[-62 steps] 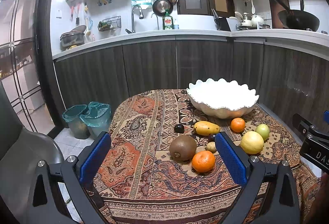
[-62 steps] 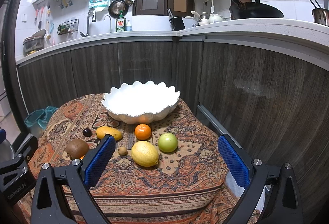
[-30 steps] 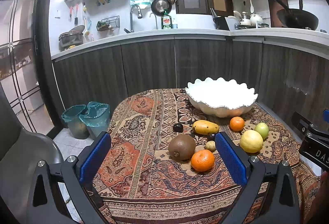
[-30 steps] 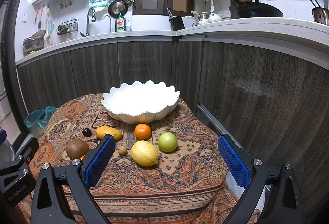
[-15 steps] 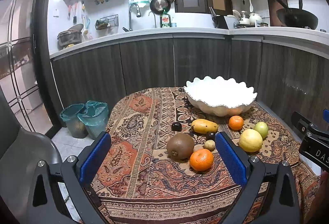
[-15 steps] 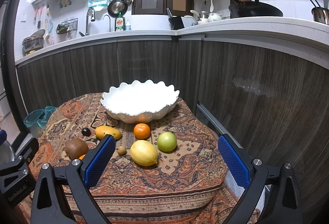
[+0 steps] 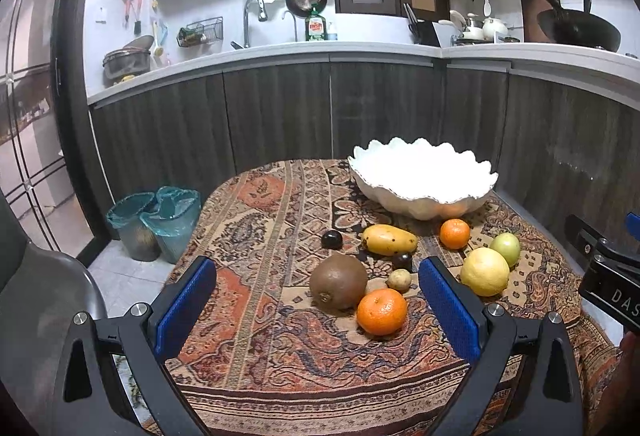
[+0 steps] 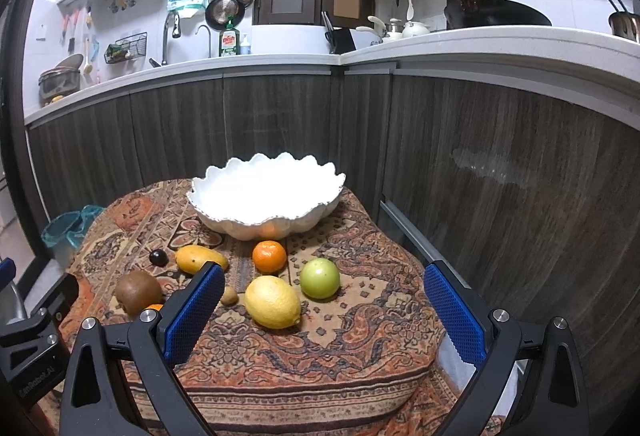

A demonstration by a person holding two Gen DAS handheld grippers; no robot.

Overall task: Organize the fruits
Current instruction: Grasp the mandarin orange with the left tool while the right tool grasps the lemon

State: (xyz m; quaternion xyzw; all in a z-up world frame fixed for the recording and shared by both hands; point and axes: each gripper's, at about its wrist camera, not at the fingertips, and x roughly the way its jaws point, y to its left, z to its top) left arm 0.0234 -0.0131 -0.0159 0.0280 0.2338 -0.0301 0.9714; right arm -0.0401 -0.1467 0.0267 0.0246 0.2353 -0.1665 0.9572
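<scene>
So I'm looking at the table [image 7: 256, 316] with its patterned cloth, and the big white scalloped bowl [image 8: 264, 195] sits at the far side with nothing in it that I can make out. All the fruit is still on the cloth in front of it: brown kiwi [image 7: 338, 287], lemon [image 8: 273, 301], mango [image 7: 389, 240], green apple [image 8: 320, 278], one orange [image 7: 381, 311] touching the kiwi, another orange [image 8: 269, 256] just by the bowl, then two dark plums [image 7: 331, 239] and a tiny brownish fruit [image 7: 399, 280]. My left gripper [image 7: 316, 310] and right gripper [image 8: 320, 318] both hover spread wide, gripping nothing.
</scene>
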